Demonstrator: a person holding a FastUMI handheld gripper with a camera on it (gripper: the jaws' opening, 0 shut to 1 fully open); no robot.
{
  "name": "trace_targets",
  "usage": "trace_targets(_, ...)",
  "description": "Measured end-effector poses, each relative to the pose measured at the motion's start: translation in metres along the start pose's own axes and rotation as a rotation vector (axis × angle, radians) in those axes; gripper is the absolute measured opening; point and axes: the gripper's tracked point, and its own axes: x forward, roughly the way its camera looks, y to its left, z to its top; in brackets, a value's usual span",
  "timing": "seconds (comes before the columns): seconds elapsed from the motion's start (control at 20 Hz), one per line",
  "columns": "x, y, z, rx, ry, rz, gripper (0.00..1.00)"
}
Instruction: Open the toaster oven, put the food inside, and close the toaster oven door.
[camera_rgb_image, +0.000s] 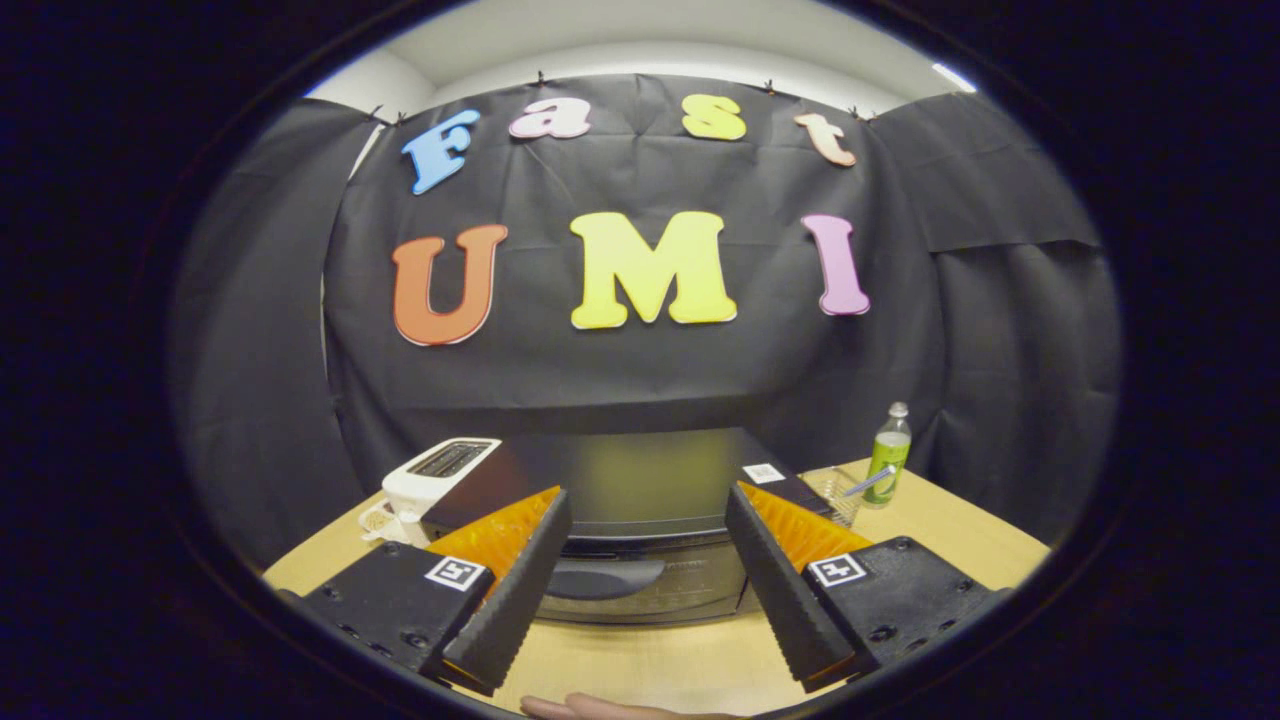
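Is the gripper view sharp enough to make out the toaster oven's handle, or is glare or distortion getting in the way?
Gripper view: sharp, no motion blur; fisheye bends the table edge. The toaster oven top carries a soft greenish sheen, but its dark handle reads clearly between the open tool fingers, slightly shadowed. The green bottle is well lit.
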Motion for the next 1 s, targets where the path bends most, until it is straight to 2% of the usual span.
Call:
trace_targets(0.2, 0.029, 0.012, -0.018, -0.006, 0.015, 0.031, 1.0)
trace_targets(0.3, 0.038, 0.016, -0.038, -0.006, 0.07, 0.039, 1.0)
trace_targets(0.35, 0.037, 0.017, -0.034, -0.029, 0.032, 0.032, 1.0)
trace_targets(0.45, 0.036, 0.023, -0.035, -0.065, 0.025, 0.043, 1.0)
trace_targets(0.65, 0.034, 0.024, -0.049, -0.143, 0.013, 0.011, 1.0)
trace_targets(0.75, 0.03, 0.022, -0.048, -0.124, 0.006, 0.011, 1.0)
trace_targets(0.9, 0.024, 0.024, -0.056, -0.027, 0.053, 0.07, 1.0)
trace_targets(1.0, 0.013, 0.026, -0.06, -0.039, 0.077, 0.082, 1.0)
